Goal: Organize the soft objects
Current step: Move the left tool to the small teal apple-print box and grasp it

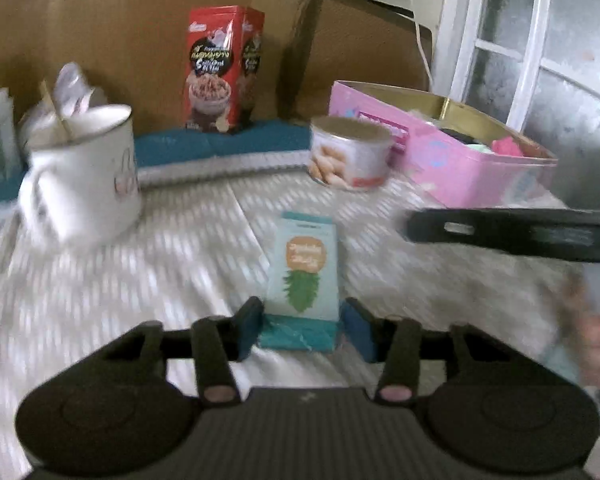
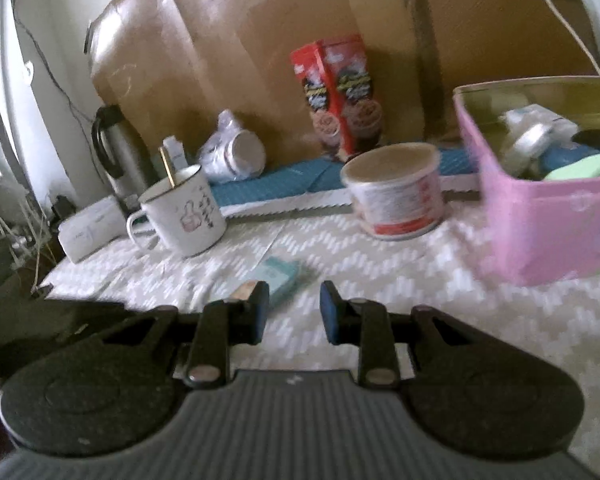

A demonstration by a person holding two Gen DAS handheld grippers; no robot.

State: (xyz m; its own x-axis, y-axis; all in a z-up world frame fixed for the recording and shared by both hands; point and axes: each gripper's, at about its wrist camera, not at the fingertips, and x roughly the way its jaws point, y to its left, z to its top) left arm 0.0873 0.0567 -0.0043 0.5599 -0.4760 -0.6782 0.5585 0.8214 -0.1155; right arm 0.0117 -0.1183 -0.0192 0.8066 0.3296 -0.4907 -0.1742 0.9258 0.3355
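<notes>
A small teal packet with a pineapple picture [image 1: 305, 268] lies on the zigzag-patterned cloth [image 1: 148, 272]. My left gripper [image 1: 302, 330] has its fingers on both sides of the packet's near end and appears closed on it. The packet also shows in the right wrist view [image 2: 281, 274], just ahead of my right gripper [image 2: 293, 312], which is open and empty above the cloth. The right gripper shows as a dark bar in the left wrist view [image 1: 512, 234]. A pink tin box [image 1: 460, 156] at the right holds soft items; it also shows in the right wrist view [image 2: 548, 200].
A white mug with a spoon [image 1: 88, 176] stands at the left, a round biscuit tin [image 1: 350, 154] mid-back, a red snack box [image 1: 222, 72] against cardboard. In the right wrist view a thermos [image 2: 120, 148], a white box [image 2: 90, 228] and a tipped cup [image 2: 236, 152] sit at the left.
</notes>
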